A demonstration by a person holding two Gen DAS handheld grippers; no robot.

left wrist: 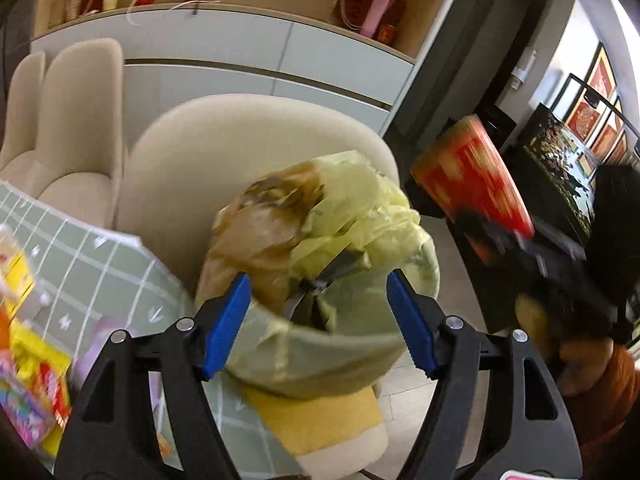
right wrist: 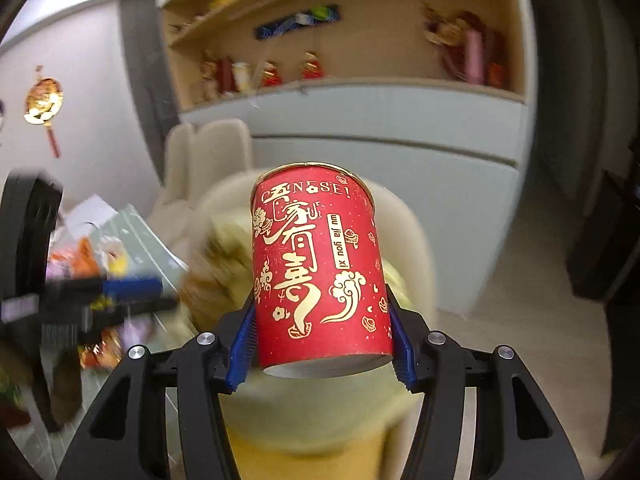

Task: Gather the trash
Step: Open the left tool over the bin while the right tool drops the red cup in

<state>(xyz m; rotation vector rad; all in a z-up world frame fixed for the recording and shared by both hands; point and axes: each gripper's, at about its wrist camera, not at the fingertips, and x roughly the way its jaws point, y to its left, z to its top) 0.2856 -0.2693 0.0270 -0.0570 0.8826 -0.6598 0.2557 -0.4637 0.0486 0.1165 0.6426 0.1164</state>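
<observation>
The red paper cup (right wrist: 320, 276) sits pinched between the blue pads of the right gripper (right wrist: 320, 344), upside down, its long axis near upright and tipped slightly away, wide mouth below. It hangs above the trash bin (left wrist: 320, 344), which is lined with a yellow bag and stuffed with brown paper (left wrist: 260, 224). The left gripper (left wrist: 320, 320) hangs over the bin's rim, jaws spread, nothing between them. Behind the bin stands a cream chair (left wrist: 224, 140); left of it, a green checked tablecloth (left wrist: 100, 256); beyond, a grey cabinet (left wrist: 240, 48).
</observation>
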